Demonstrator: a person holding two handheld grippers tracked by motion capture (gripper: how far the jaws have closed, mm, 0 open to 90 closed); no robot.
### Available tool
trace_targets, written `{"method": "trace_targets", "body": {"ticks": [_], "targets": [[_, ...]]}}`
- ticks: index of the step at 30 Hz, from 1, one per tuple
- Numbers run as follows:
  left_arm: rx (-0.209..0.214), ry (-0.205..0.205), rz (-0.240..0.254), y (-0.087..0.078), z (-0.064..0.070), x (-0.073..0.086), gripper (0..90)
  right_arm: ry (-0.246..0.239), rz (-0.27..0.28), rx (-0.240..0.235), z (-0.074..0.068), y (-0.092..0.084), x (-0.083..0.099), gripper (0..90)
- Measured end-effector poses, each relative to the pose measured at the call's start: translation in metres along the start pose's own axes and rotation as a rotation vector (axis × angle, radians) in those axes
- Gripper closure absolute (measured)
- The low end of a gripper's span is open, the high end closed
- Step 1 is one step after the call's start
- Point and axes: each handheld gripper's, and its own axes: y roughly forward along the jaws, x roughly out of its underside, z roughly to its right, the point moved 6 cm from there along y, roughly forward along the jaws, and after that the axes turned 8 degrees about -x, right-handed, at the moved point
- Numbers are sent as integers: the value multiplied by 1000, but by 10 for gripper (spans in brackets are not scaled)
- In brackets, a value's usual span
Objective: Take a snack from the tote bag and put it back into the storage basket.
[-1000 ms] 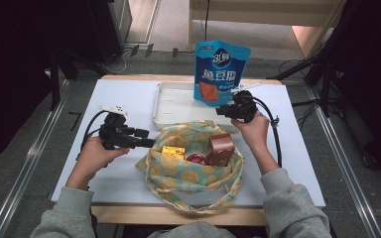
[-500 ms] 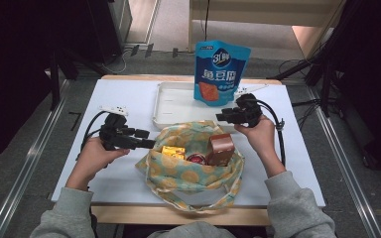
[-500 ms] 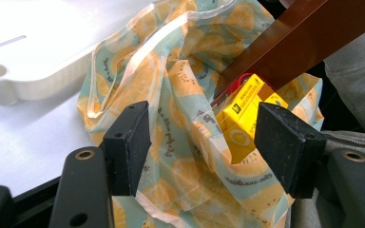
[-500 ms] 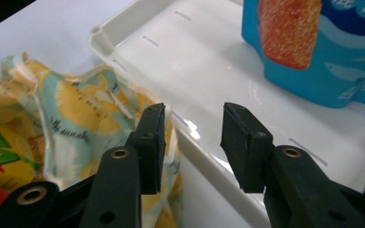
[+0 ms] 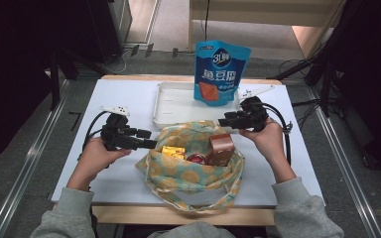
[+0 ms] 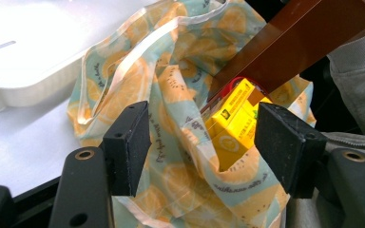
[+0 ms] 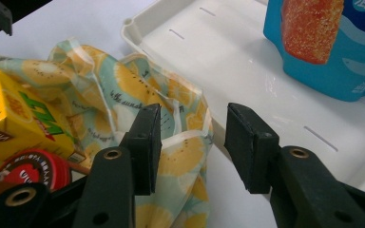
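While blue pouch stands, bag (close) gapes

I count one fruit-print cloth bag, one white tray, one blue snack pouch, one yellow carton, one brown box and one red-lidded tin.

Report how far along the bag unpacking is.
Done: the blue pouch stands in the white tray. In hand: the left gripper straddles the bag's rim; the right gripper, jaws just opening, holds nothing. Left: yellow carton, red-lidded tin, brown box.
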Motion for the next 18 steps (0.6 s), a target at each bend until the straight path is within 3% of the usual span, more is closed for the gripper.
{"method": "trace_targets", "body": {"ticks": [9, 18], "targets": [[-5, 3, -1, -1, 0, 0, 372, -6, -21, -35, -11, -14, 5, 563], [-6, 1, -4, -1, 0, 1, 373, -45, -39, -41, -20, -25, 9, 564]]}}
